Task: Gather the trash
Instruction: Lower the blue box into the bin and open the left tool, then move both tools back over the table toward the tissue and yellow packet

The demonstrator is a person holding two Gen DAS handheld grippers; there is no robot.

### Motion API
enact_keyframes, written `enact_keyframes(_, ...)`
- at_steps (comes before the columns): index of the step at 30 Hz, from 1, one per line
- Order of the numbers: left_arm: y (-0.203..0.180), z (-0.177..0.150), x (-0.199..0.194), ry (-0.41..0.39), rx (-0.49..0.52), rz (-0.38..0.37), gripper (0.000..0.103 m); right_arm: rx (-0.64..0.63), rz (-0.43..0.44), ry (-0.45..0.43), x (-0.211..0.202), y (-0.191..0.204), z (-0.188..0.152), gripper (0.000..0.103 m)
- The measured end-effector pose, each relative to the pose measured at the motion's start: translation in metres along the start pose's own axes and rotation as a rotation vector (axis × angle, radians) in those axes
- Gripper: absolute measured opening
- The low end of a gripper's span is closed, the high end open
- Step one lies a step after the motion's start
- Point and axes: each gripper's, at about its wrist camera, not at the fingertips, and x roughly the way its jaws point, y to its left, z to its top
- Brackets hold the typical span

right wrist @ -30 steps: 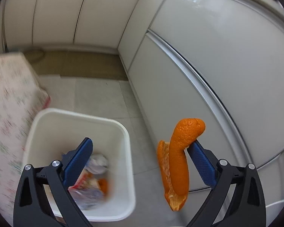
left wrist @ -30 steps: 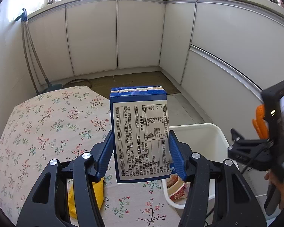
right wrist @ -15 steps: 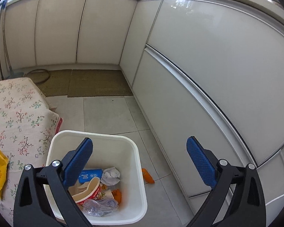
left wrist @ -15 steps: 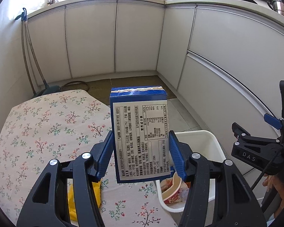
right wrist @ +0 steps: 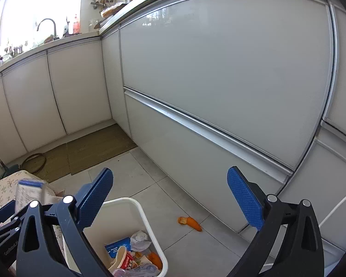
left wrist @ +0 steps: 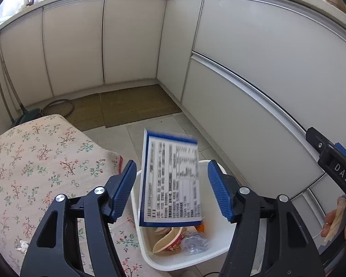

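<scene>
A blue-and-white carton (left wrist: pixel 170 182), blurred and tilted, hangs loose over the white bin (left wrist: pixel 219 247). It sits between the opening jaws of my left gripper (left wrist: pixel 171 168), and neither pad touches it. The bin holds a paper cup, a crumpled bottle and wrappers. My right gripper (right wrist: pixel 170 173) stands open and empty above the floor beside the bin (right wrist: pixel 150 228). An orange peel (right wrist: pixel 189 222) lies on the tiles right of the bin. In the right wrist view the carton (right wrist: pixel 26 194) shows at the far left.
A table with a floral cloth (left wrist: pixel 34 161) is left of the bin. White cabinets (left wrist: pixel 253 80) wrap the corner, with a brown mat (left wrist: pixel 131 106) on the floor before them. A person's hand (left wrist: pixel 334 224) shows at the right edge.
The left gripper moved over the bin and its jaws spread, letting the carton go; it now tilts and drops. The peel left the right gripper's finger and lies on the floor; that gripper rose and rolled.
</scene>
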Motion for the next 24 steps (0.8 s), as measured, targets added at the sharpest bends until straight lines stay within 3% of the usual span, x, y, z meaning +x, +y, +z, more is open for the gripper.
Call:
enact_keyframes(3,-0.005,0.004,0.006,0.021,-0.021,-0.021,0.077,0.022,-0.021,0.013,0.005,-0.012,0.000,0.096)
enact_keyframes(10,-0.020,0.002,0.005,0.004,0.015,0.023,0.087,0.013,-0.013,0.018,0.007,-0.016,-0.005,0.096)
enact_keyframes(18,-0.014,-0.003,-0.009,-0.025,0.012,0.088,0.094,-0.027,0.003,0.039,0.005,-0.002,-0.011,0.096)
enact_keyframes(24,0.014,-0.009,-0.025,-0.038,-0.035,0.151,0.096,-0.105,0.042,0.055,-0.001,0.025,-0.021,0.096)
